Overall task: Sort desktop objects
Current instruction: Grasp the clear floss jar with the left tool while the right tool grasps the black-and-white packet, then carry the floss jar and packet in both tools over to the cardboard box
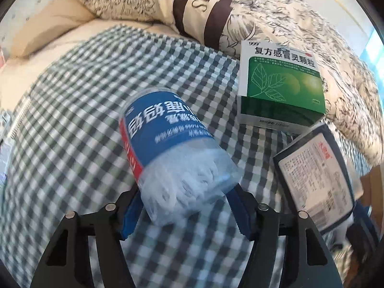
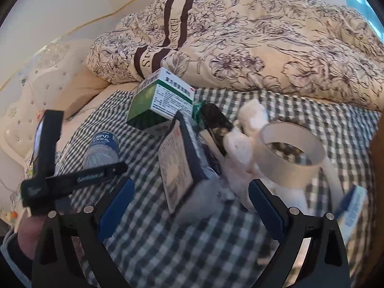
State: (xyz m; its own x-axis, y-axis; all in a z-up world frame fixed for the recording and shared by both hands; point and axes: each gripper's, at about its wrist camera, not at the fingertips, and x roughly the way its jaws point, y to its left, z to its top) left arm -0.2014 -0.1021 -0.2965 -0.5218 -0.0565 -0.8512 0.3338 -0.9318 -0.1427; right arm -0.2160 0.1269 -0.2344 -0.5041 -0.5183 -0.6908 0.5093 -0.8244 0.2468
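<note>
In the left wrist view my left gripper (image 1: 186, 213) is shut on a clear floss-pick jar (image 1: 172, 144) with a blue label, its blue pads (image 1: 129, 216) pressing the jar's clear end. The same jar (image 2: 103, 148) shows in the right wrist view, behind the left gripper's black body (image 2: 48, 168). My right gripper (image 2: 192, 206) is open above the checked cloth (image 2: 168, 252). A dark blue box (image 2: 177, 163) with a printed label stands tilted just ahead of it, between the two fingers' lines, with neither pad touching it. The green and white medicine box (image 1: 280, 81) lies beyond the jar.
A white cup (image 2: 290, 153) stands right of the dark box, with a white plush toy (image 2: 242, 144) and a black object (image 2: 216, 122) beside it. A light blue box (image 2: 352, 211) is at the far right. A floral quilt (image 2: 264, 43) bounds the cloth's far side. A hand (image 2: 26, 232) is at lower left.
</note>
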